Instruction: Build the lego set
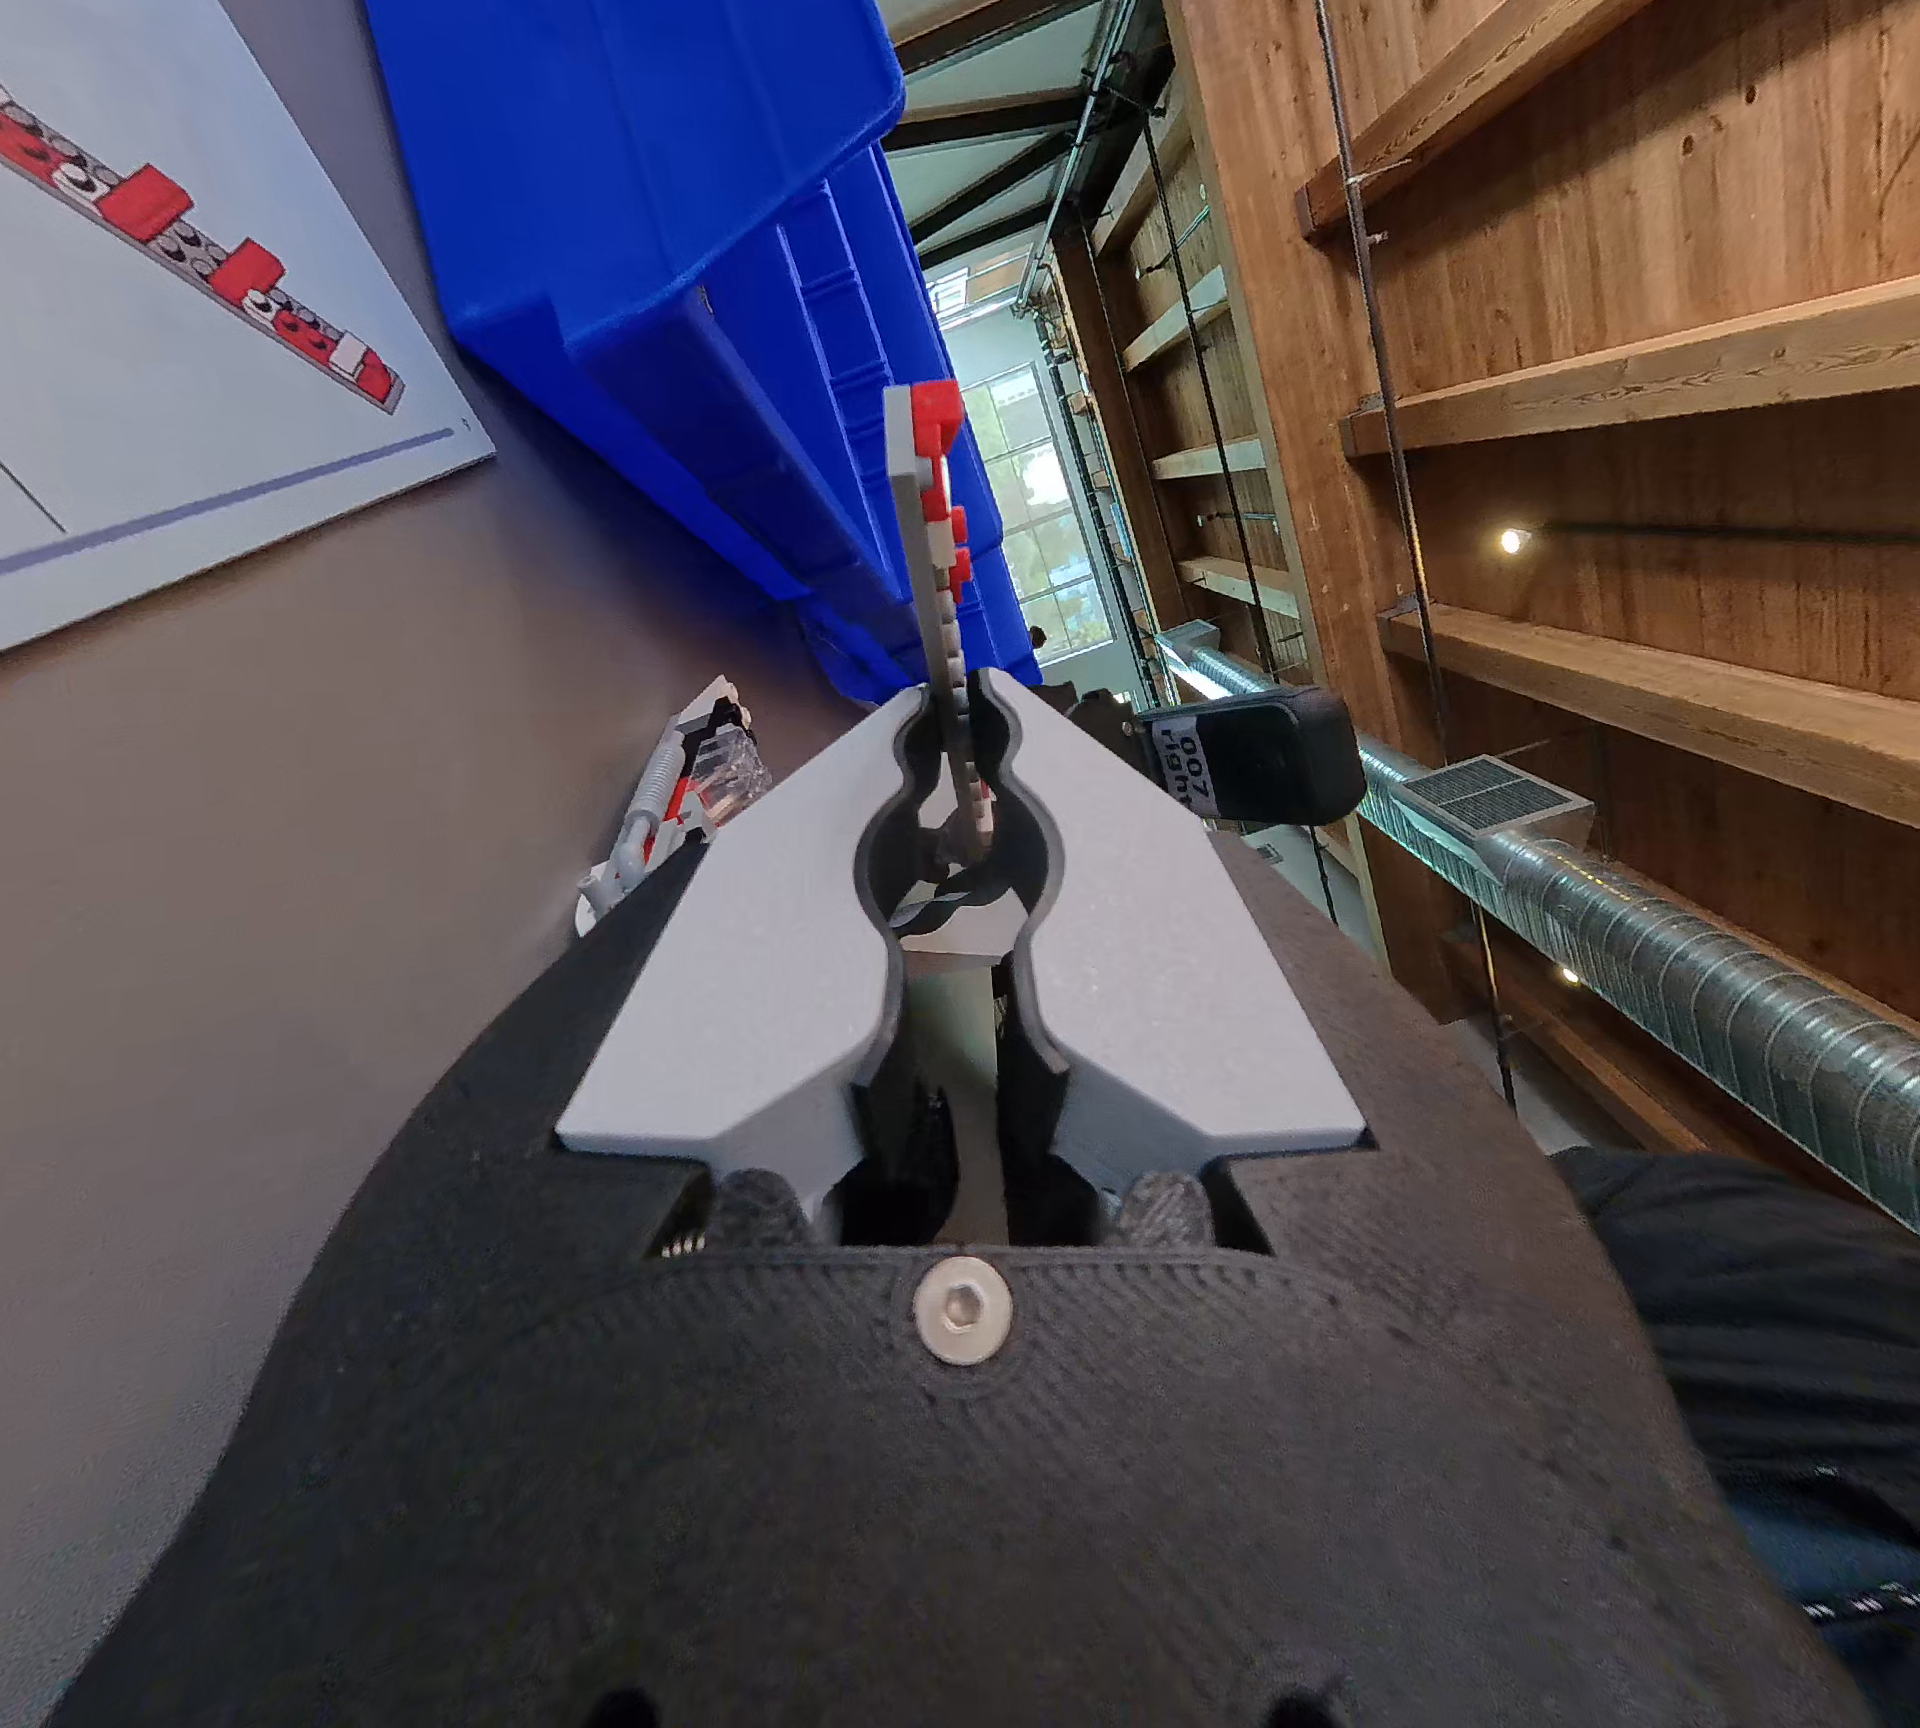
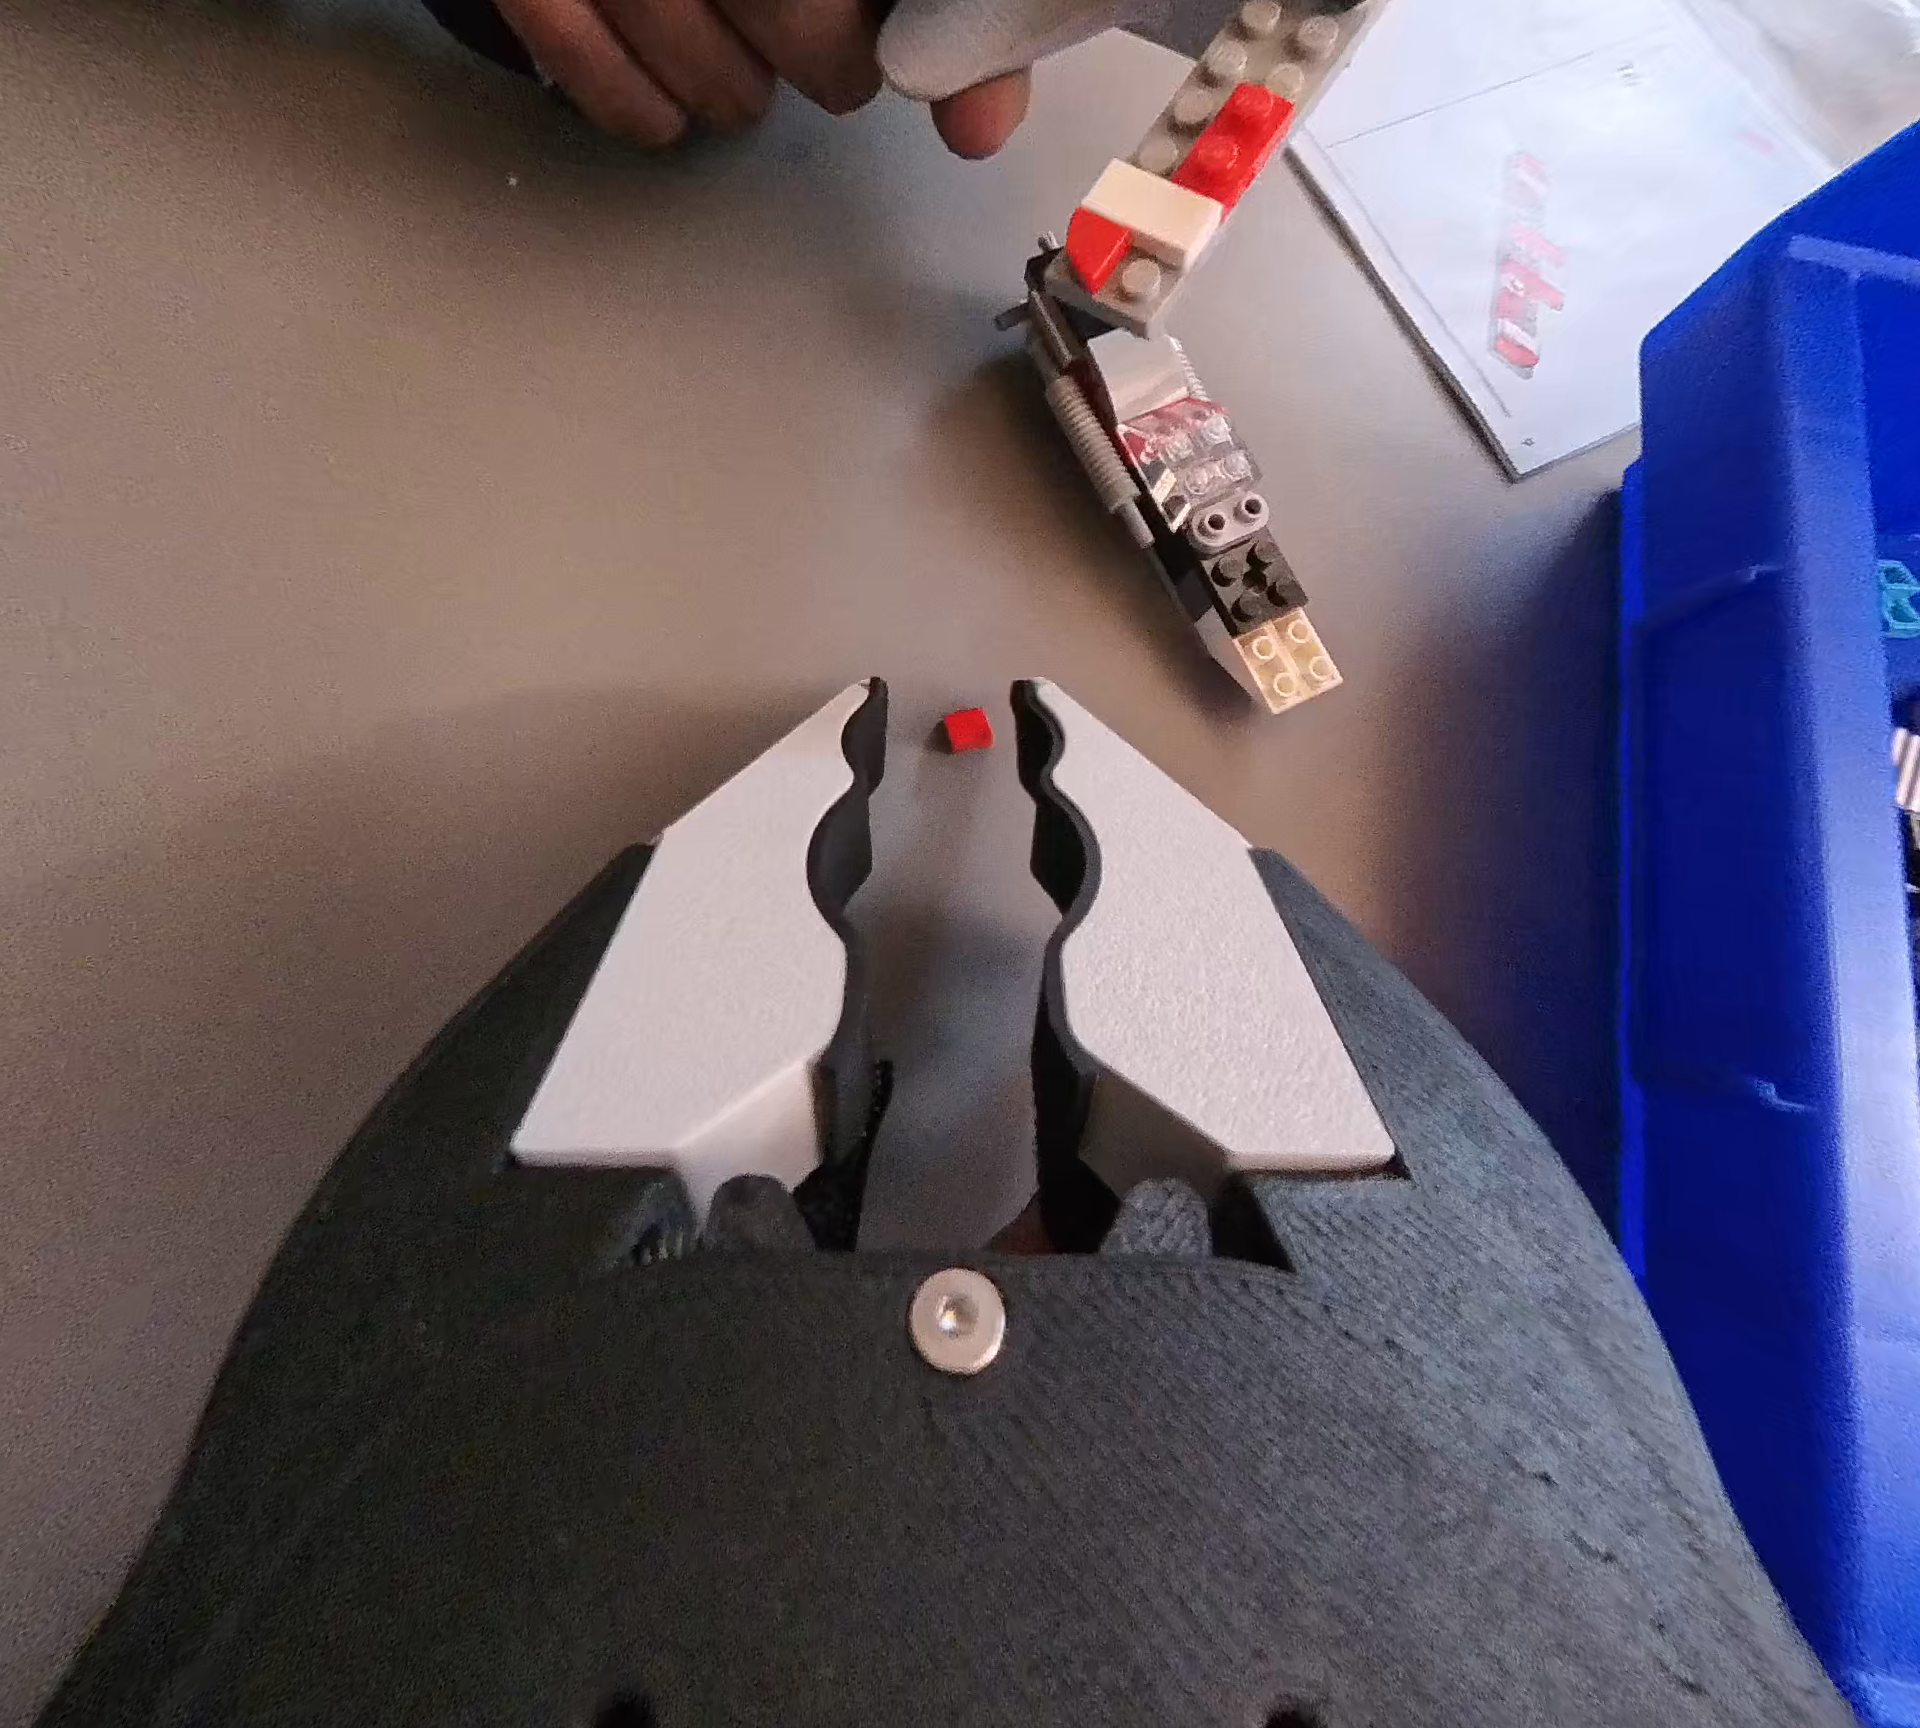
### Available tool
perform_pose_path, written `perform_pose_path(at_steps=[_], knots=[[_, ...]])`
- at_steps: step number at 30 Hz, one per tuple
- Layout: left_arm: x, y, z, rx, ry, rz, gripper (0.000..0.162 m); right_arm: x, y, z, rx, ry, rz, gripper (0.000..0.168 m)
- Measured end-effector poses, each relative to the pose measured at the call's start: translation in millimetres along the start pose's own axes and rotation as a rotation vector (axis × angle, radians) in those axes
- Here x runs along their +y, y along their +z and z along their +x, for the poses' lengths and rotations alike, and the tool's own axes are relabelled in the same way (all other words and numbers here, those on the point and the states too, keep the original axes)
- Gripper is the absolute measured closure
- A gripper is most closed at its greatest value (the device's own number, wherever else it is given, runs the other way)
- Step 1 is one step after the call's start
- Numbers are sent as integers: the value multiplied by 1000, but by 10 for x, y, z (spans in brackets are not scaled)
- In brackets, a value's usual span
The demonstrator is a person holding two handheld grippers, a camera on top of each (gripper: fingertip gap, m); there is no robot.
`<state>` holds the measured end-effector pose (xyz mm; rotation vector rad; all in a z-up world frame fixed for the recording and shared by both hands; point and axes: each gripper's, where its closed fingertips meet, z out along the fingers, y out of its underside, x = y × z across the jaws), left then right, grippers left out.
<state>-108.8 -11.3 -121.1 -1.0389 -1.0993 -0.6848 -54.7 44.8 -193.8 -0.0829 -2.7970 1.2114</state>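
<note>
Grey table [image 2: 416, 431], blue bins [image 2: 1766, 743], left hand-held gripper [image 1: 961, 691] pinching lego strip [image 1: 930, 525], right hand-held gripper [image 2: 951, 696] spread around red stud [image 2: 966, 730]

Blk gripper [image 2: 949, 702] bodies, grey wavy fingers [image 2: 727, 930]

Past my claw I see a grey tabletop [image 2: 416, 431], a wooden wall with plank shelves [image 1: 1621, 390], a ribbed metal duct [image 1: 1662, 951] along it, and a bright paned window [image 1: 1023, 515] far off
</note>
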Motion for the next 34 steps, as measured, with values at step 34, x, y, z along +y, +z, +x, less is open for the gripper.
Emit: perform_pose_path(at_steps=[34], knots=[[10,51,-36,-6,-93,98,157,-668,-368,355,321,216,158,161]])
